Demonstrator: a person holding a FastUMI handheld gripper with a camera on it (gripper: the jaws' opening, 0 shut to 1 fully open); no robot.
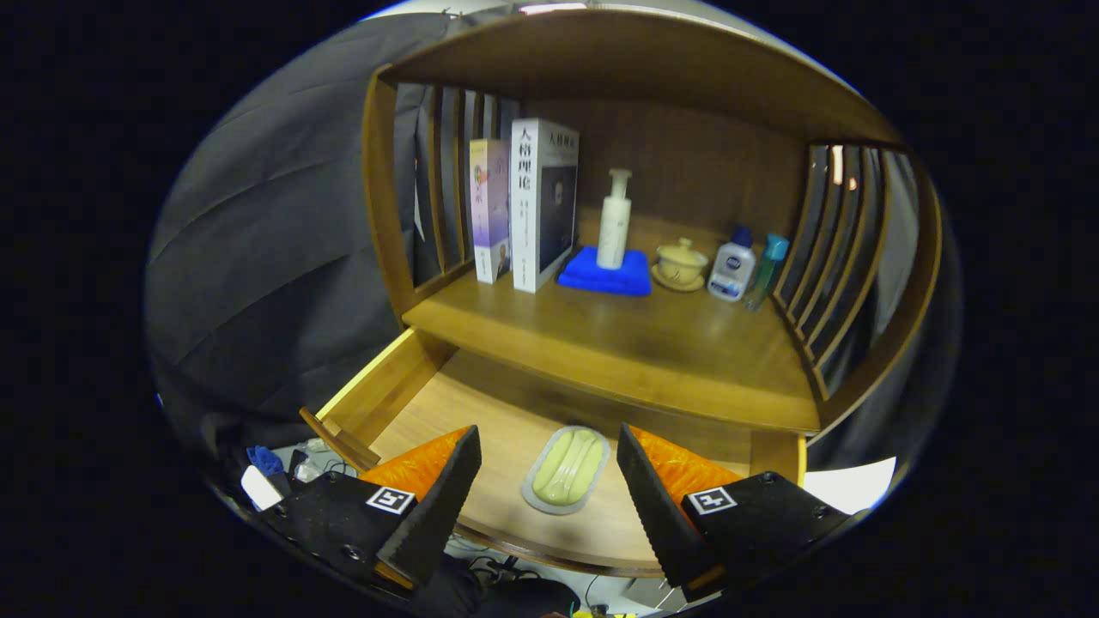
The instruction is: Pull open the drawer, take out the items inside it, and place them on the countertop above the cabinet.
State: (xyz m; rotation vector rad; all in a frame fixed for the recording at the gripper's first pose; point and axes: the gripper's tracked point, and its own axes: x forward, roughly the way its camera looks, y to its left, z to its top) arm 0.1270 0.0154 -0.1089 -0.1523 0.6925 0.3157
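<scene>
The drawer [403, 386] stands pulled open at the lower centre of the frame. In it lies a soap dish [566, 469] with pale soap, between the fingers of the gripper [549, 481], which is spread wide and grasping nothing. Above, on the worktop [652, 343], stand two books [524, 206], then a white pump bottle [615, 220] on a blue cloth [606, 275], a lidded cup [680, 263], and two small bottles [745, 266] toward the right.

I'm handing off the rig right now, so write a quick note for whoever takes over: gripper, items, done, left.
Gripper: open, holding nothing, fingers either side of the soap dish.
Drawer: pulled open under the countertop.
Soap dish: lies on the drawer floor, between the fingers, untouched.
Done: drawer opened.
Left: grasp the dish, lift it out, set it on the countertop's bare front, ahead of the blue cloth.
</scene>
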